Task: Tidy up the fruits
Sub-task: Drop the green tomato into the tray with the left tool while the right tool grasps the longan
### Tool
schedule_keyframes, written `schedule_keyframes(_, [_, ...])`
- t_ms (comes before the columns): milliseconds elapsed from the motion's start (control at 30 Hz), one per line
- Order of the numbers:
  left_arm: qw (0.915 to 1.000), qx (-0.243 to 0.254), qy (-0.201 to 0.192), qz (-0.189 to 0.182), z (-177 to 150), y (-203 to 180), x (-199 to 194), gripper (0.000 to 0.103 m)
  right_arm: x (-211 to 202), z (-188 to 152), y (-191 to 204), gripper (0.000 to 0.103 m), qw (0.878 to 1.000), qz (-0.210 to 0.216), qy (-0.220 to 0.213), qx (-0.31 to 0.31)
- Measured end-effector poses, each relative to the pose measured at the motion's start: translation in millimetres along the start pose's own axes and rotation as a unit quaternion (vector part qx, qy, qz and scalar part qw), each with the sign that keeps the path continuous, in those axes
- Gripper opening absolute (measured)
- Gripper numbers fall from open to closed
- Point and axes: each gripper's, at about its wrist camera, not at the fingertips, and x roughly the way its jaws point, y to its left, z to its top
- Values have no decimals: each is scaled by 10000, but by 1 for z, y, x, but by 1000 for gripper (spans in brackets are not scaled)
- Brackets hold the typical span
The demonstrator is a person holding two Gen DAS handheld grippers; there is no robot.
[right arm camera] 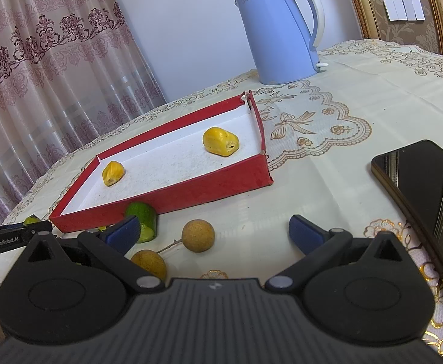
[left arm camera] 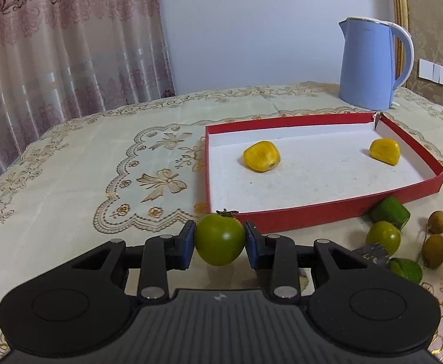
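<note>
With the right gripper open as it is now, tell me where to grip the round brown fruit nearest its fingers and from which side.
Grip the round brown fruit across its widest middle, coming from the near side, straight ahead of the right gripper. It sits between the open fingers' line; its stem trails toward the second brown fruit, so keep the pads off that side.

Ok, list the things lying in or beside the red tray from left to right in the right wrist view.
Smaller yellow fruit in the red tray → cut green fruit piece against the tray's near wall → round brown fruit on the cloth → larger yellow fruit in the tray → dark phone.
</note>
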Motion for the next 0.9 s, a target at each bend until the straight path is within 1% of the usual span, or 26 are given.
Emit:
schedule_keyframes(333, [9999, 110, -40, 68, 6, -13, -10, 33, 0, -1, 1, 103, 10000, -4, 18, 5])
schedule_keyframes(633, [9999, -27, -102, 23, 7, -16, -32, 34, 1, -2, 2, 103, 10000, -35, 37, -31])
schedule_keyframes(767, [9999, 116, -121, 5, 15, -23, -27, 34, 2, -2, 5, 103, 9998, -104, 77, -122])
schedule_keyframes(900, [9998, 192, -42, -32, 25, -35, -8, 34, 1, -1, 2, 103, 10000, -51, 58, -54])
